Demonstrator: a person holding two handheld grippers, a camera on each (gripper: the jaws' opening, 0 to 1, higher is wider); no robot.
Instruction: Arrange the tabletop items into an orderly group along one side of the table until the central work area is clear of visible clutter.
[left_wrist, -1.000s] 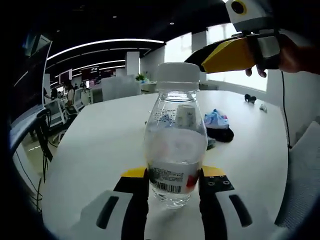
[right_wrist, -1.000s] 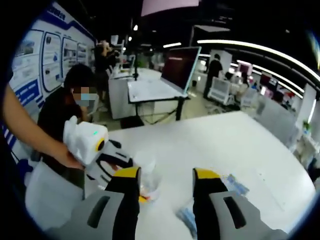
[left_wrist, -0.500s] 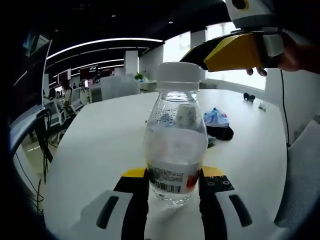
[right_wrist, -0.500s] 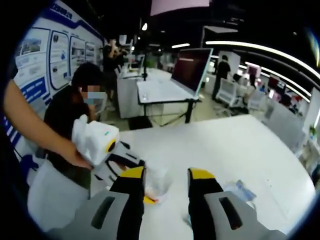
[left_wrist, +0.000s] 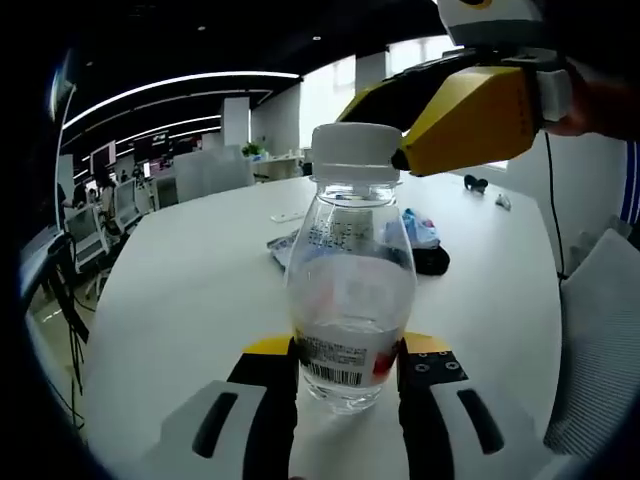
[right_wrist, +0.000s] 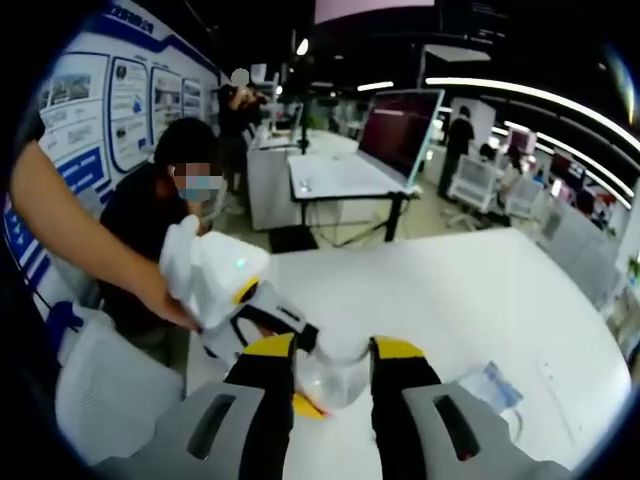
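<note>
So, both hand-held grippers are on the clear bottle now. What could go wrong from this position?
1. The left hand-held gripper clamps the clear bottle low, near its base, while the right hand-held gripper closes near its white cap. Pulling in different directions might twist or tip the bottle.
2. The thin plastic wall may buckle if either one squeezes harder.
3. A dark item and a blue-white packet lie behind the bottle; sliding it forward could push them.
</note>
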